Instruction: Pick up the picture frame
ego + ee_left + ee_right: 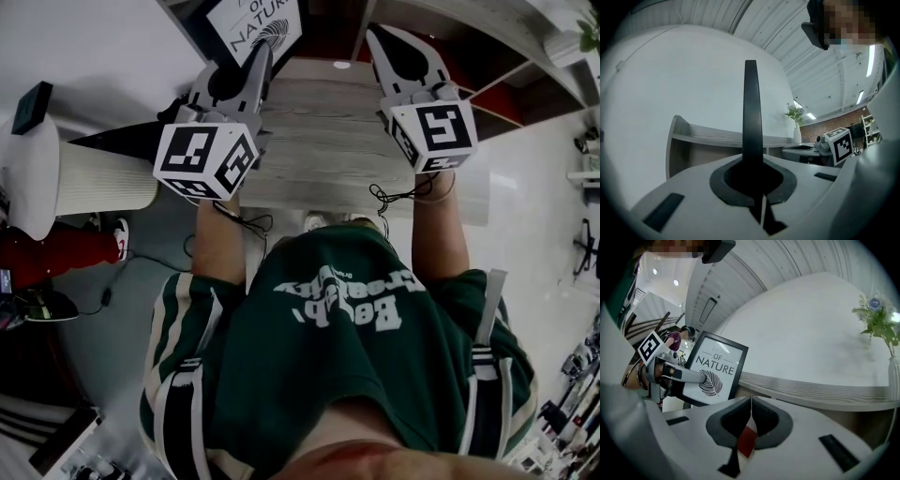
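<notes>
The picture frame [253, 28] runs off the head view's top edge.

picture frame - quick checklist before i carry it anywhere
1. Picture frame clamped by the left gripper: ok, jaws shut on its edge.
2. Frame held straight: ok, its edge stands upright in the left gripper view.
3. Right gripper free to help: ok, jaws together, nothing between them.
4. Frame lifted clear of the wooden top: cannot tell, its lower edge is hidden.
5. Plant out of the way: ok, far along the shelf from the frame.
</notes>
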Tool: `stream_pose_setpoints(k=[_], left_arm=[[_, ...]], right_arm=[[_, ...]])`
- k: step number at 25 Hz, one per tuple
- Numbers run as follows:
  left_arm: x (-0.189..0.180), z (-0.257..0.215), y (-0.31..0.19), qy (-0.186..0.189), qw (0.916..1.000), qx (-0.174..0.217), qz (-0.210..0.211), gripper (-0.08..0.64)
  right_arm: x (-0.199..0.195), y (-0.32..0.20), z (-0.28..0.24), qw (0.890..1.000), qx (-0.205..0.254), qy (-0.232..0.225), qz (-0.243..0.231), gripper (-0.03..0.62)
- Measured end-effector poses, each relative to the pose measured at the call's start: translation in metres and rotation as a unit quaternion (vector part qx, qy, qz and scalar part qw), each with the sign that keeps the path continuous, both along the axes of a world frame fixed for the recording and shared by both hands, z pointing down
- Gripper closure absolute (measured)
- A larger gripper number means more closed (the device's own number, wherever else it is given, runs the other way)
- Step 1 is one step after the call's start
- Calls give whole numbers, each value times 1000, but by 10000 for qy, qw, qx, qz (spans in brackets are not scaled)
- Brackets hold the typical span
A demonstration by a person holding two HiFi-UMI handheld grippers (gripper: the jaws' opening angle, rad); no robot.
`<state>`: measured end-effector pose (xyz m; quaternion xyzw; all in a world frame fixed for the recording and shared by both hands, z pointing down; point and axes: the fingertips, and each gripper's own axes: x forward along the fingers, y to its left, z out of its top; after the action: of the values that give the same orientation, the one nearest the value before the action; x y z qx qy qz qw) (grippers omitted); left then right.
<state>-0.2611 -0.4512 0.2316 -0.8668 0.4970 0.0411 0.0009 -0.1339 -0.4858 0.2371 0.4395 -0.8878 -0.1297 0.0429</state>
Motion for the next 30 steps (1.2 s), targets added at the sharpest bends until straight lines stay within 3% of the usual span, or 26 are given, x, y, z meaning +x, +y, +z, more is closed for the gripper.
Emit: stream_pose_setpoints(k=[21, 30], left_arm=[[25, 33, 3, -27, 9995, -266, 186, 534], [87, 38, 40, -55, 9994, -326, 128, 534]], right_arm=[[25, 17, 21, 9994, -203, 27, 271, 558], [83, 59, 27, 9995, -242, -41, 196, 558]])
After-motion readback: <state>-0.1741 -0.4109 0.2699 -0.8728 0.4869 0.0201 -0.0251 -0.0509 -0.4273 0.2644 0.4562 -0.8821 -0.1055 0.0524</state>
